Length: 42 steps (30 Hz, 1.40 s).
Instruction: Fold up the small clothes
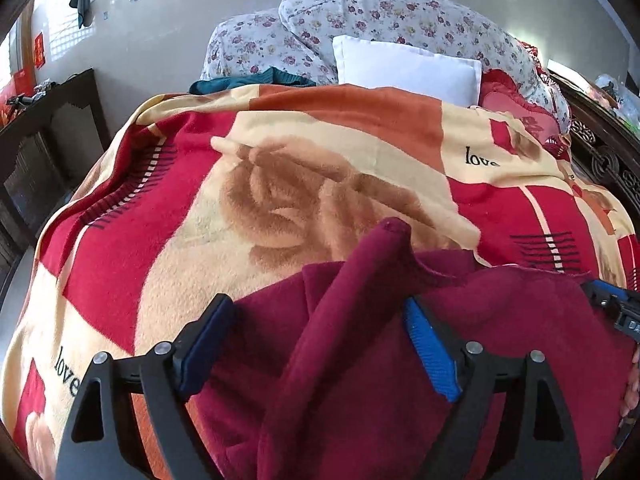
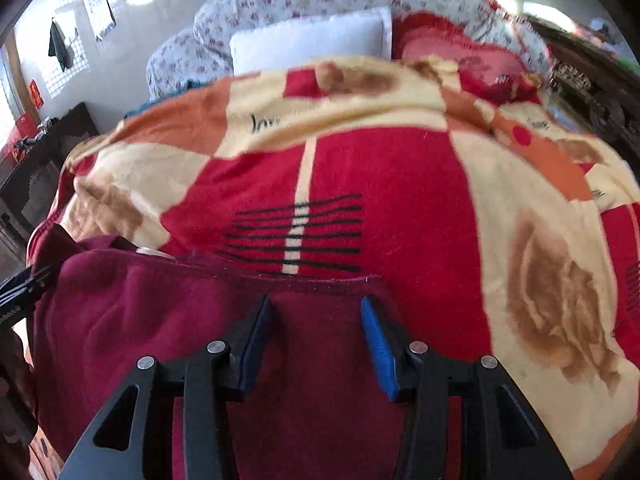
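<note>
A maroon garment (image 1: 500, 320) lies crumpled on a red, cream and orange blanket (image 1: 280, 200). One fold of it rises in a ridge (image 1: 372, 264) that runs between the fingers of my left gripper (image 1: 318, 302). Those jaws stand wide open and the blue pads are clear of the cloth. In the right wrist view the garment (image 2: 160, 312) spreads to the left, its hemmed edge (image 2: 328, 280) just ahead of my right gripper (image 2: 316, 300). This gripper is half open above the flat cloth, and its pads press nothing. Each gripper shows at the edge of the other's view.
The blanket (image 2: 400, 200) covers a bed. A white pillow (image 1: 408, 68), a floral quilt (image 1: 380, 12) and a red cushion (image 1: 516, 100) lie at its far end. Dark wooden furniture (image 1: 48, 140) stands to the left, a carved headboard (image 1: 608, 160) to the right.
</note>
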Each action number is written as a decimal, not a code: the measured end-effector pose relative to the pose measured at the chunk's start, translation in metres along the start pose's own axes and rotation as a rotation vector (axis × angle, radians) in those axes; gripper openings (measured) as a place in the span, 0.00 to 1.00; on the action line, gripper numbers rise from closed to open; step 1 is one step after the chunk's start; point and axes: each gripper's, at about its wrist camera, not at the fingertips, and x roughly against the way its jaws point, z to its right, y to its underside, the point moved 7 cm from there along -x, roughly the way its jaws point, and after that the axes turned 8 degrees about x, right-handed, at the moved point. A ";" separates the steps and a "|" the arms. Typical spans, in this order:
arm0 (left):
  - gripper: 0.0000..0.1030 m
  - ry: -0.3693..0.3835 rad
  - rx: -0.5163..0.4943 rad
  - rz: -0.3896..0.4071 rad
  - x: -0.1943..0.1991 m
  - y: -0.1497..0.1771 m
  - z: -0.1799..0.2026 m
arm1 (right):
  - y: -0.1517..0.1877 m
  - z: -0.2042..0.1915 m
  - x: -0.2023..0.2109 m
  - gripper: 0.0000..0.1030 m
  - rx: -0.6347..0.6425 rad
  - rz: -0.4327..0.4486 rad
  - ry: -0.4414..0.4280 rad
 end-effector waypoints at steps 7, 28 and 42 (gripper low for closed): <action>0.83 -0.019 -0.042 0.031 0.036 0.014 -0.001 | 0.016 -0.035 0.082 0.75 0.003 0.115 -0.104; 0.88 -0.008 0.085 -0.017 0.030 0.075 -0.034 | 0.068 -0.056 0.059 0.99 0.097 0.137 0.064; 0.88 0.035 0.034 0.014 0.047 0.078 -0.037 | 0.034 -0.120 0.078 0.54 0.157 0.167 -0.082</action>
